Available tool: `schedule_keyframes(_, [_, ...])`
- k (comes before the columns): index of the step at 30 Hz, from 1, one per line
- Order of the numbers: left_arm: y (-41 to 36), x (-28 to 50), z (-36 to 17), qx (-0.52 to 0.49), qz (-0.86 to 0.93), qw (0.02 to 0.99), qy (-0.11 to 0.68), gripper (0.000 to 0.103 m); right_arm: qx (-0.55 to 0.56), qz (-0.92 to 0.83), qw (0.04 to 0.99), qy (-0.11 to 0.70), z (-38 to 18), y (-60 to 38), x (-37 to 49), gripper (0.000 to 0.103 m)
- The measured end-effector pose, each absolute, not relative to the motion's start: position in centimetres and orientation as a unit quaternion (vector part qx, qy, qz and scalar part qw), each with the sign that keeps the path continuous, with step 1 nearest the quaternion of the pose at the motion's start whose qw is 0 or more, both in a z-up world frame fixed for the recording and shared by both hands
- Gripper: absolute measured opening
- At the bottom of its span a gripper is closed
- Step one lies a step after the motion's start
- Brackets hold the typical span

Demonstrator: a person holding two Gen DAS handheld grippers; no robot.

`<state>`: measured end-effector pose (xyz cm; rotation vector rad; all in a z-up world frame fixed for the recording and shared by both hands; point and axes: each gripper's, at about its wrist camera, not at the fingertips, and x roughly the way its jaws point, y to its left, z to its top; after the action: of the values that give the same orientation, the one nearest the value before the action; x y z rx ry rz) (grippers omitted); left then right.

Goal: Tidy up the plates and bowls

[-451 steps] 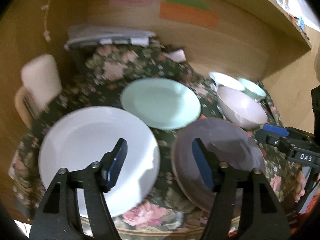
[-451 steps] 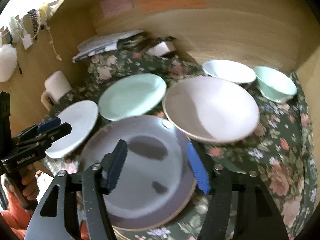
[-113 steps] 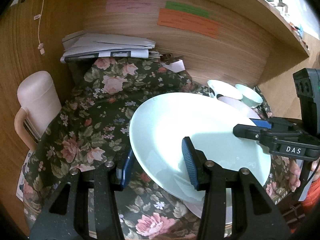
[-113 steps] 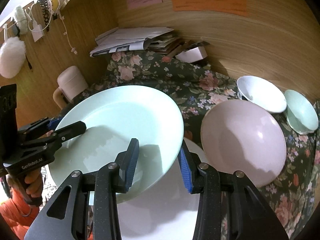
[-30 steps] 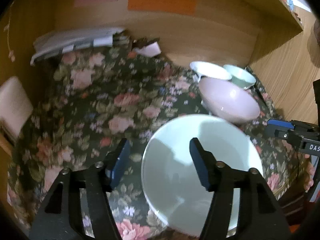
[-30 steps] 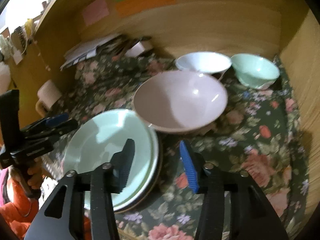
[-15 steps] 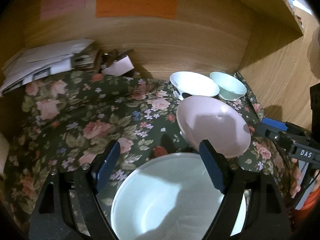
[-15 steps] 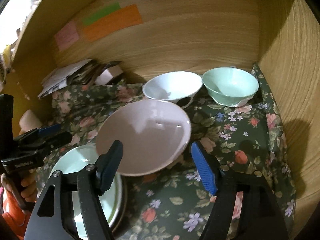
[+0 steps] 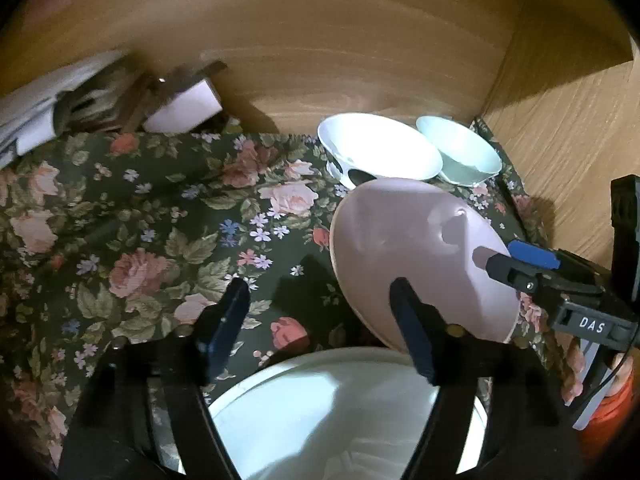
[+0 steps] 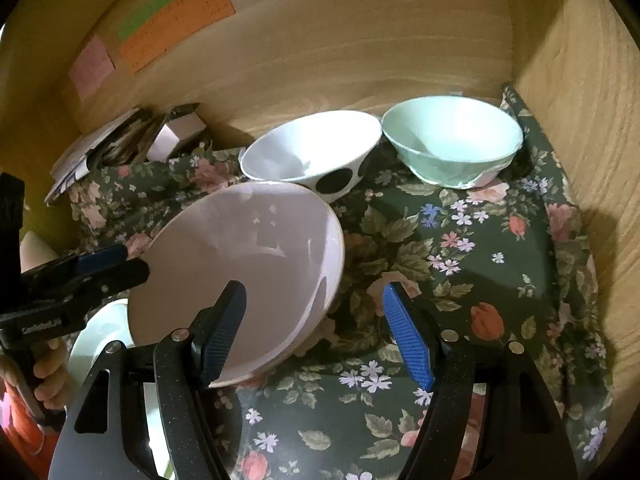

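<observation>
The floral cloth [image 10: 480, 240] carries everything, with the green plate [image 9: 340, 408] nearest the camera just in front of the pink bowl [image 10: 240, 256]. Behind that bowl stand the white bowl [image 10: 308, 148] (dark spots outside) and the mint bowl [image 10: 452, 140]. The left gripper [image 9: 320, 320], its jaws just closing, and the right gripper [image 10: 312, 320] both gape empty at the pink bowl's rim.

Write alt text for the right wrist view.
An open right tool straddles the near rim of a tilted pink bowl on a floral cloth. Behind stand a white bowl and a mint bowl; the left tool reaches in at left.
</observation>
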<state>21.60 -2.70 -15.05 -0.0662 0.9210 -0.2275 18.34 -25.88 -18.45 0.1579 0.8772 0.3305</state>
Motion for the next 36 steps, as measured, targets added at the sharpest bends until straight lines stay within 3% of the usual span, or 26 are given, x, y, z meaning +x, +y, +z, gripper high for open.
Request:
schedule_keyframes(6, [-3.6, 22.8, -15.8, -0.024, -0.119, 0.878, 0.463, 0.054, 0.076, 0.166, 0.881, 0.437, -19.3, -25.7, 18.9, 0.062])
schedule_keyframes(8, [-3.9, 23.0, -16.0, -0.022, -0.123, 0.876, 0.466, 0.048, 0.074, 0.17, 0.877, 0.443, -19.6, -25.6, 19.1, 0.052])
schedule_keyframes(16, [-4.8, 23.8, -16.8, -0.012, -0.14, 0.865, 0.483, 0.029, 0.079, 0.19, 0.866, 0.455, -20.2, -25.0, 19.5, 0.033])
schedule_keyframes(36, [-5.6, 22.5, -15.9, 0.004, -0.148, 0.875, 0.46, 0.025, 0.08, 0.185, 0.882, 0.425, -17.7, -25.1, 17.8, 0.03])
